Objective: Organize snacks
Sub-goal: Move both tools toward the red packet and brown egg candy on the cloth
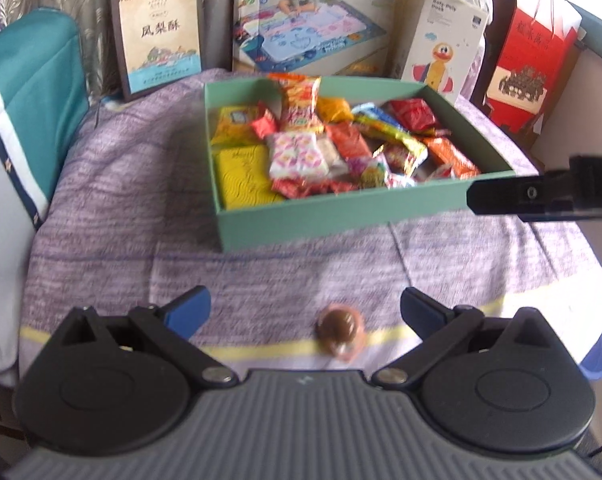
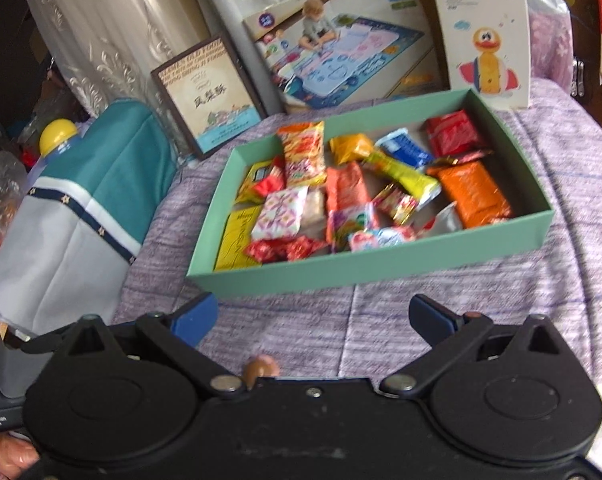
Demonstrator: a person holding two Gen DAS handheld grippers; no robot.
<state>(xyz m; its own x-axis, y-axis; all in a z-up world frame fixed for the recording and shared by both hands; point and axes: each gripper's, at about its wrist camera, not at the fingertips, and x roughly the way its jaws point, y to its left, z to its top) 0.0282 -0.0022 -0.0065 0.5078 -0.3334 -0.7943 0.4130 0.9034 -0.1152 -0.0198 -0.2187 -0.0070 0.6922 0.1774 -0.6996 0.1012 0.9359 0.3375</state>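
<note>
- Left wrist view: left gripper (image 1: 305, 312) spread wide, empty, hovering low over the lilac knitted blanket (image 1: 141, 216), likely lined up on the small round brown sweet in pink wrapping (image 1: 341, 332) lying loose between the blue fingertips (image 1: 189, 312).
- Right gripper (image 2: 313, 320) likewise wide apart, holding nothing; same sweet barely visible at its base.
- Farther off: shallow green cardboard box (image 1: 341, 216), heaped with bright wrapped snacks (image 1: 321, 148), probably the sweet's destination.
- Behind, propped upright: toy cartons, out of the way.
</note>
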